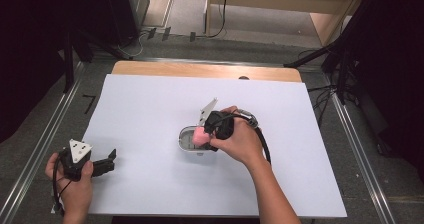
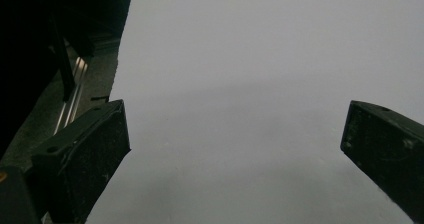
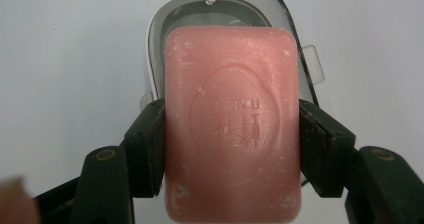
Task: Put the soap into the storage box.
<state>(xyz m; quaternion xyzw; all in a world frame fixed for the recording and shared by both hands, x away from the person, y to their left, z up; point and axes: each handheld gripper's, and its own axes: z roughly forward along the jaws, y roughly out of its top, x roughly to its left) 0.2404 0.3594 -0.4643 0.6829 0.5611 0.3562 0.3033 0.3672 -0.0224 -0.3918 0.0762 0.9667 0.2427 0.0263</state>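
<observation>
Pink soap bar [image 3: 232, 124], clamped in my right gripper [image 3: 232, 149], hung at frame centre above the open soap case [image 3: 160, 29]; lowering it squarely inside seemed next. My left gripper [image 1: 102, 165] sat released, lower left on the counter [image 1: 150, 104].

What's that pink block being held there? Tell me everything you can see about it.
It looks like a bar of soap: a pink rectangular block with rounded corners and a matte, slightly scuffed surface with whitish marks. An oval emblem with faint lettering is pressed into its face. The right gripper clamps it by its two long sides. It is held over an open grey-and-white soap case on the white table; whether it touches the case cannot be told.
</observation>
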